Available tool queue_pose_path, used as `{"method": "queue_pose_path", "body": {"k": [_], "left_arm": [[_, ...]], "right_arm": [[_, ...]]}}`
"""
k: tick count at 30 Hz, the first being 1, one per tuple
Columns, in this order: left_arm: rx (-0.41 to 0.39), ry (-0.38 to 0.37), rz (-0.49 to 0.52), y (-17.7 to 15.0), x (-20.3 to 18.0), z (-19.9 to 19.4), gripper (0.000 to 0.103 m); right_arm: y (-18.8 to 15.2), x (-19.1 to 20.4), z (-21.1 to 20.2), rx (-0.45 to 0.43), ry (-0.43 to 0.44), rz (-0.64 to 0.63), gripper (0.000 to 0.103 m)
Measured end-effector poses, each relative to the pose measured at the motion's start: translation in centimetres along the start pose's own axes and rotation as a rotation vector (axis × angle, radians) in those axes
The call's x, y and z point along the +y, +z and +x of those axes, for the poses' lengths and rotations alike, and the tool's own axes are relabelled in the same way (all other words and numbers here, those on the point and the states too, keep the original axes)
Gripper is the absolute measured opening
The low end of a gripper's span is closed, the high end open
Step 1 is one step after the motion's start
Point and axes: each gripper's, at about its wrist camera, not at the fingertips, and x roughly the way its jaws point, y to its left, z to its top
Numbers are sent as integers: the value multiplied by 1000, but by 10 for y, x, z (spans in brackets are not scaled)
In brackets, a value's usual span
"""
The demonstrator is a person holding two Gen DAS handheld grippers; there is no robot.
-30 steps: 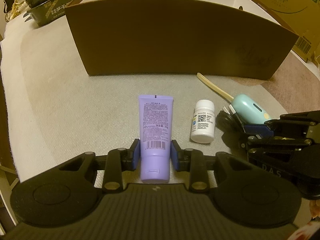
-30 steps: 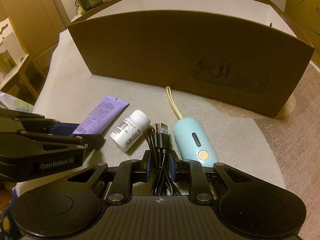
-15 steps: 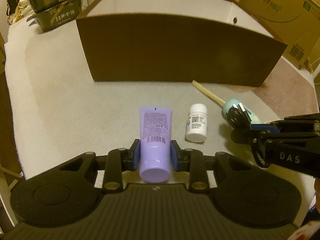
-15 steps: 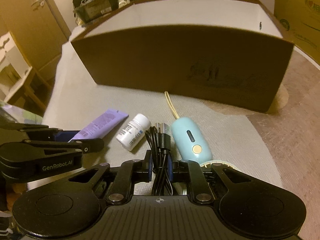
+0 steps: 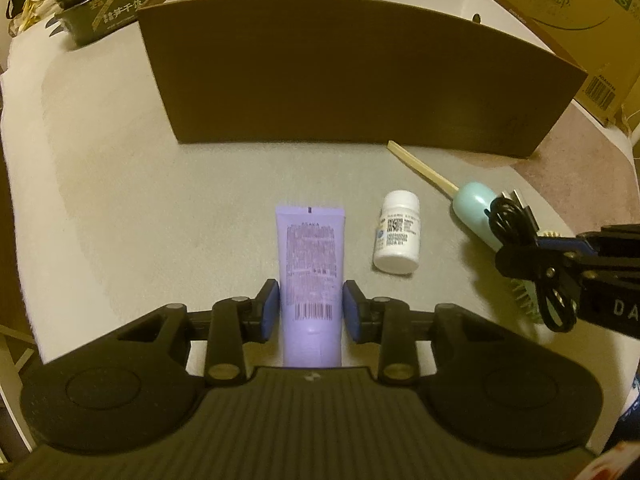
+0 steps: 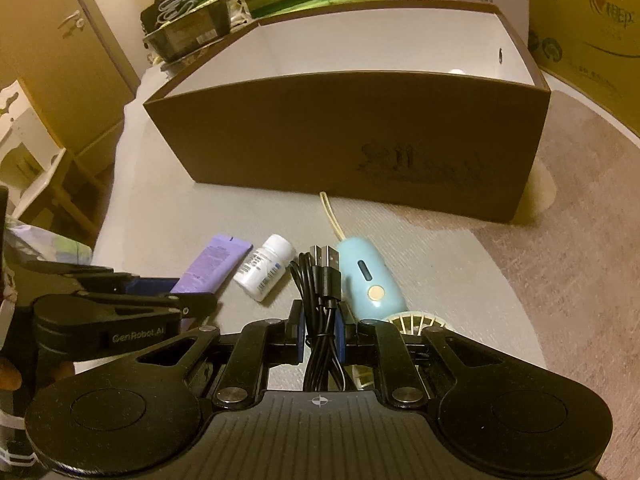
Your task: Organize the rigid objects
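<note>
A purple tube (image 5: 310, 264) lies flat on the grey mat between the blue pads of my left gripper (image 5: 311, 314). Its jaws are opening, and a thin gap shows on each side of the tube. My right gripper (image 6: 320, 320) is shut on a bundled black USB cable (image 6: 320, 280), held clear of the mat. In the left wrist view that cable (image 5: 512, 216) hangs from the right gripper (image 5: 536, 248) at the right edge. A white pill bottle (image 5: 397, 238) lies beside the tube. A light blue hand fan (image 6: 370, 280) with a yellow strap lies right of the bottle.
A large brown cardboard box (image 6: 352, 136) with a white inside stands open-topped behind the objects. More cartons (image 5: 560, 8) stand at the back right and dark packages (image 5: 96, 4) at the back left. The mat's left edge (image 5: 16, 200) drops off to wooden furniture.
My right gripper has risen with the black cable, which now hangs above the fan. The left jaws have parted slightly from the purple tube.
</note>
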Motion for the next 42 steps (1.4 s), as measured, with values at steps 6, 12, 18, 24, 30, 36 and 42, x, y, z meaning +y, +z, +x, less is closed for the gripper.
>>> {"method": "queue_pose_path", "body": {"k": [6,12,18,24,30,36,42], "left_arm": [[4,12,36,2,-4,2,31],[-5,17,48,-2,-6,-4,31],[-39,15,48,-4,-8,-18,30],[-75,13,40,-5,-8,-36,30],[-131,5,26,-3,-8,-63,30],[-188,-3,22,7,-7,-88,30],[-238,-2,27,24,-5,-106,30]], "right_arm": [[2,-1,-1,-6,2,6,15],[1,0,-4,-12,5,10,15],[1,2,-11,-26,4,10,15],[1,7,-22,-47,9,9,15],[5,13,-36,-77,15,0,15],[14,16,-50,-118,17,-8,15],[26,15,-62,-154,15,-16,15]]}}
